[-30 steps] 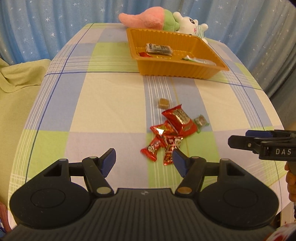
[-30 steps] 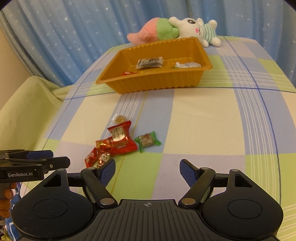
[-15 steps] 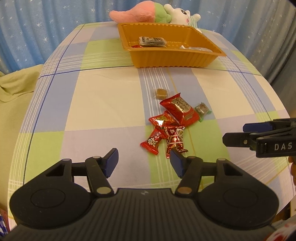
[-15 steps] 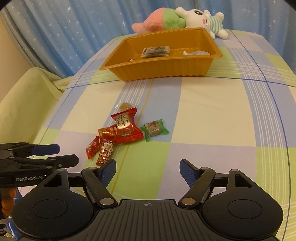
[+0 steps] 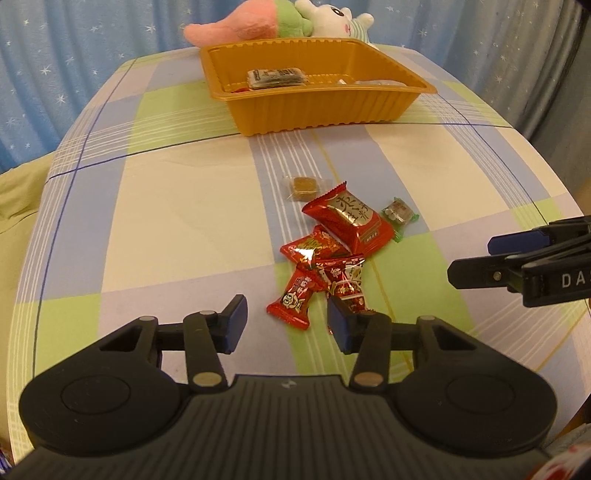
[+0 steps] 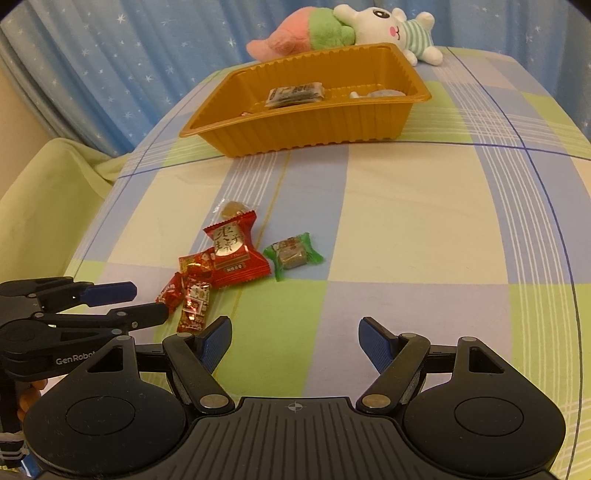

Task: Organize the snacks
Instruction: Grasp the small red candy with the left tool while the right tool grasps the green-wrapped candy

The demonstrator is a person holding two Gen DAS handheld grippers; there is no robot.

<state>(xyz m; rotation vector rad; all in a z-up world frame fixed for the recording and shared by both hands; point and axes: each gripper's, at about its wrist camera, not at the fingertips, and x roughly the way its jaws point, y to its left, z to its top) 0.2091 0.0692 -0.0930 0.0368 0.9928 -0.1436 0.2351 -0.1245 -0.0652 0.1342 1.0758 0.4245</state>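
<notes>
A pile of red snack packets lies mid-table, the largest red packet [image 5: 351, 221] [image 6: 234, 254] at its far end. Beside it are a green-wrapped candy [image 5: 399, 216] [image 6: 291, 253] and a brown candy in clear wrap [image 5: 304, 184]. My left gripper [image 5: 286, 319] [image 6: 147, 302] hovers low at the pile's near end. Its jaws are closing, with the nearest small red candy [image 5: 295, 299] just ahead of and between the tips, untouched. My right gripper [image 6: 295, 339] [image 5: 474, 258] stands open over bare cloth, with nothing in it. The orange tray [image 5: 314, 110] [image 6: 295, 125] at the back holds a dark packet [image 5: 275, 77].
Two plush toys [image 5: 258, 26] [image 6: 388, 26] lie behind the tray, against a blue starred curtain. The checked tablecloth [image 5: 166, 221] falls off at the left edge onto a pale green cover [image 6: 44, 192]. A clear-wrapped snack [image 6: 376, 94] sits at the tray's right end.
My left gripper has dropped closer to the red candies and its jaws have narrowed. The right gripper has stayed put, still wide.
</notes>
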